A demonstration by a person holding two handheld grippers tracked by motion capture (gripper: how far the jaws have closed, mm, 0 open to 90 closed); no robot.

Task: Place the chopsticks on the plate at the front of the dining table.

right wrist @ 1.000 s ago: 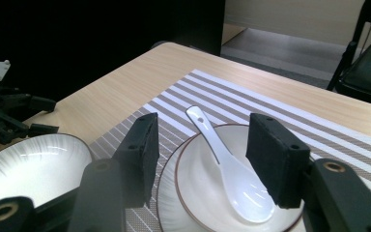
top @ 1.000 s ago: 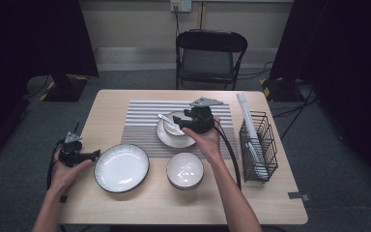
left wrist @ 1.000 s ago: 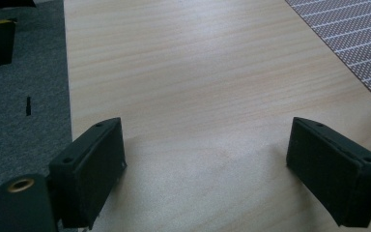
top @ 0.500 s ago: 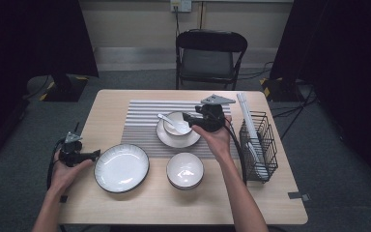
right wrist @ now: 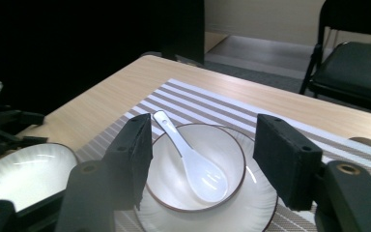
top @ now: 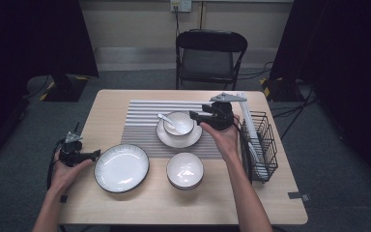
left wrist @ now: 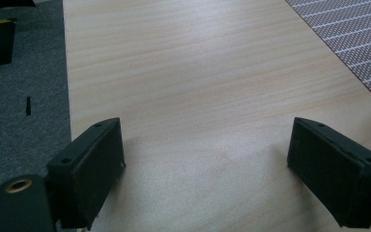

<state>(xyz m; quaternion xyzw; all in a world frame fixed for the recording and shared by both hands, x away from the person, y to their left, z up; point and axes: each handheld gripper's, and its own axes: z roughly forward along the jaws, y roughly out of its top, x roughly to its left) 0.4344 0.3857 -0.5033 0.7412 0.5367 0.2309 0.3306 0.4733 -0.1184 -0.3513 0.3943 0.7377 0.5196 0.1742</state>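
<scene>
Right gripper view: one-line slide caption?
Open right gripper backed off a white spoon resting in a bowl on a saucer.

wooden table [top: 140, 203]: striped mat [top: 142, 121], plate [top: 121, 167], bowl [top: 185, 169], wire rack [top: 263, 145].

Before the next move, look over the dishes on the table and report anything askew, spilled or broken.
Nothing stands out. The spoon lies in the bowl, which sits centred on its saucer on the striped mat. The large plate and second bowl sit level on the table. No spills or chips show.
</scene>
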